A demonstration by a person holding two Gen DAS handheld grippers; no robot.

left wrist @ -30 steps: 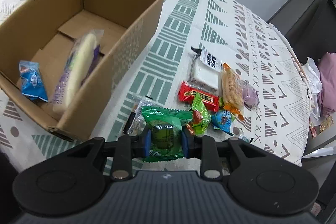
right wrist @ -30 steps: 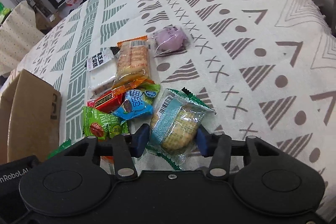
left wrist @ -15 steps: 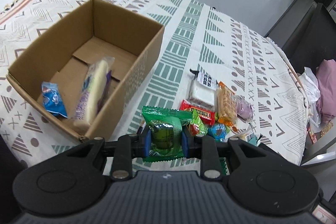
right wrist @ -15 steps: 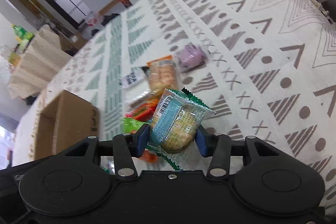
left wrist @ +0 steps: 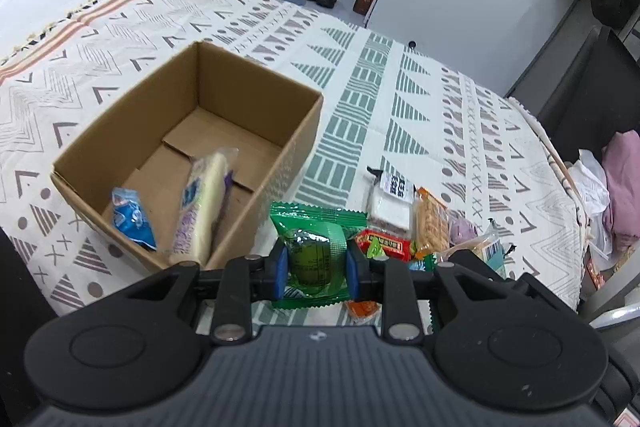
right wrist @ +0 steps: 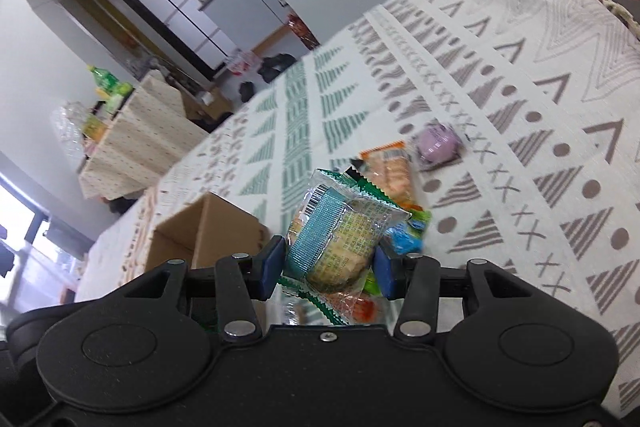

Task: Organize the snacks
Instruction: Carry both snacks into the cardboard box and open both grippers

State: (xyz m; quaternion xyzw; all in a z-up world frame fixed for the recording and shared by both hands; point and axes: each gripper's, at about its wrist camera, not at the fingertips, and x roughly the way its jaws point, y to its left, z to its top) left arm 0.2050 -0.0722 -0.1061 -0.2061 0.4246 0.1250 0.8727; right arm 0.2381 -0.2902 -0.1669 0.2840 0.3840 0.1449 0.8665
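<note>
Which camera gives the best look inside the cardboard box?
The left wrist view: it looks down into the box, showing a blue packet and a long pale snack on its floor. The right wrist view shows only its outside corner, blurred.

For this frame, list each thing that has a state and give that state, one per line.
left gripper: shut on the green snack packet, lifted.
right gripper: shut on the teal cookie packet, lifted.
cardboard box: open-topped, holding a blue packet and a long cream packet.
orange cracker packet: lying on the cloth.
purple packet: lying on the cloth, apart from the box.
</note>
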